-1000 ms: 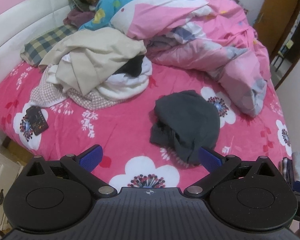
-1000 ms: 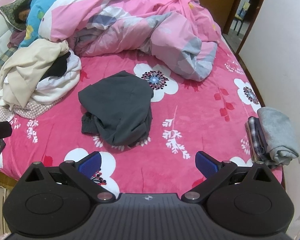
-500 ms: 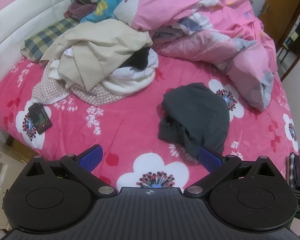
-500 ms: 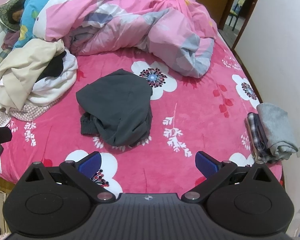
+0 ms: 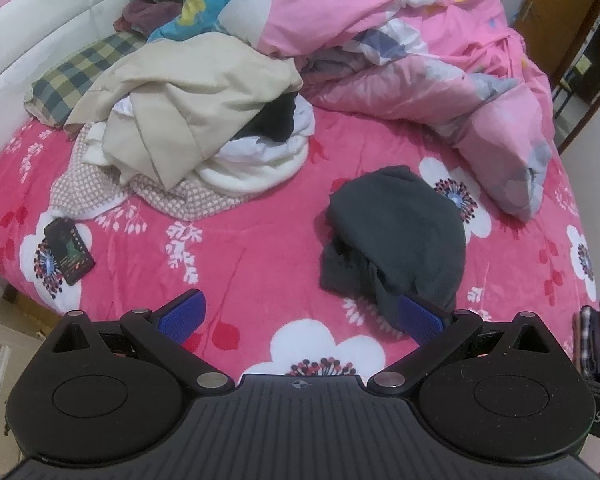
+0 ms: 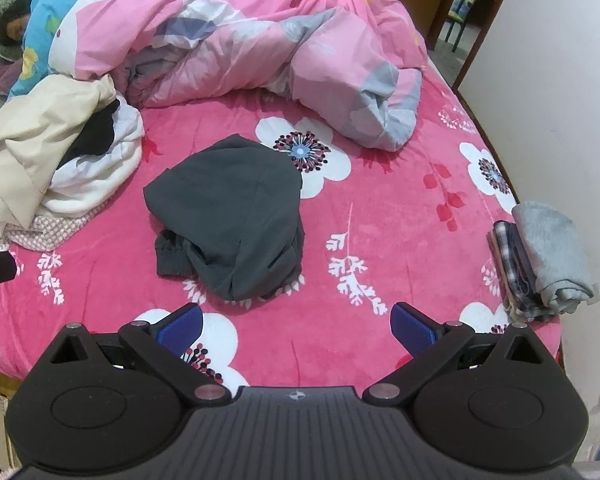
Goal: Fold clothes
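dark garment (image 6: 230, 216) ahead of open jaws

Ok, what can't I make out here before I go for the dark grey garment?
- Dark grey garment: crumpled in both views, type and underside hidden by its own folds.
- Laundry pile: lower items buried; right wrist view crops it.
- Folded stack: left wrist view cuts it off.
- Phone: screen too small.

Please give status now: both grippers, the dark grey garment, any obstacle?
Left gripper and right gripper open, empty. Dark grey garment crumpled on bed, untouched. Nothing in the way.
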A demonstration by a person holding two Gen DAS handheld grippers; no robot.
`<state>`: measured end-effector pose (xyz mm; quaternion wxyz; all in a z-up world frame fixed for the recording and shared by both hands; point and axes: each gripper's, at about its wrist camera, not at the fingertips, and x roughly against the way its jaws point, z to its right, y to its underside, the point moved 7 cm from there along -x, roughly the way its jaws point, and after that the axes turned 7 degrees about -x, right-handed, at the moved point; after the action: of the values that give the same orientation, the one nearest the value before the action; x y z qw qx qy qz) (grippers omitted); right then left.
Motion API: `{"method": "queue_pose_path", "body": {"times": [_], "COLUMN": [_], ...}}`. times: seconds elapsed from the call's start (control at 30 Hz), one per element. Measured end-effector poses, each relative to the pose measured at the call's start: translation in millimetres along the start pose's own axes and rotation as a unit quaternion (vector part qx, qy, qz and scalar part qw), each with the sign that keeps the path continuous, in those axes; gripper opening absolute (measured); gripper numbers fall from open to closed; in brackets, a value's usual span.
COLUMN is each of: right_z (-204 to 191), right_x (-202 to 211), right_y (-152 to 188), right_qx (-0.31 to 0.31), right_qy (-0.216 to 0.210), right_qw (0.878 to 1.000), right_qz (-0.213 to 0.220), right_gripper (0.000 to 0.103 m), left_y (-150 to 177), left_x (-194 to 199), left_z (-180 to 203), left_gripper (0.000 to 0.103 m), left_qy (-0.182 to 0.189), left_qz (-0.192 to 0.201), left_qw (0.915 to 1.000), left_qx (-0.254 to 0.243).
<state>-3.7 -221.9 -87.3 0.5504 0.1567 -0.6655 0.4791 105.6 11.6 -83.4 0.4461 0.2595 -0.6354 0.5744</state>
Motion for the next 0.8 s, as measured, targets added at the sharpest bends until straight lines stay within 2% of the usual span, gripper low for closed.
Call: {"method": "queue_pose_path", "body": {"times": [0.37,0.8], "right_z": [3,28], "right_x": [-15,-75], "right_y": [-3,-52], "right_qx": [0.005,0.028], "right_qy": [0.008,-0.032], "right_qw": [1.000,0.998], "right_qz": [-0.024,-0.054], "right_gripper": [0.102,0.102], "left_y": [-6,-26], "left_x": [-16,-40], "left_z": [11,56], "left_gripper": [0.103,0.103], "left_qy": [-0.002,-0.039], "left_qz": [-0.017,-0.019], "left_qw": [0.9996,0.9990], "left_qx": [-0.024,-0.006]}}
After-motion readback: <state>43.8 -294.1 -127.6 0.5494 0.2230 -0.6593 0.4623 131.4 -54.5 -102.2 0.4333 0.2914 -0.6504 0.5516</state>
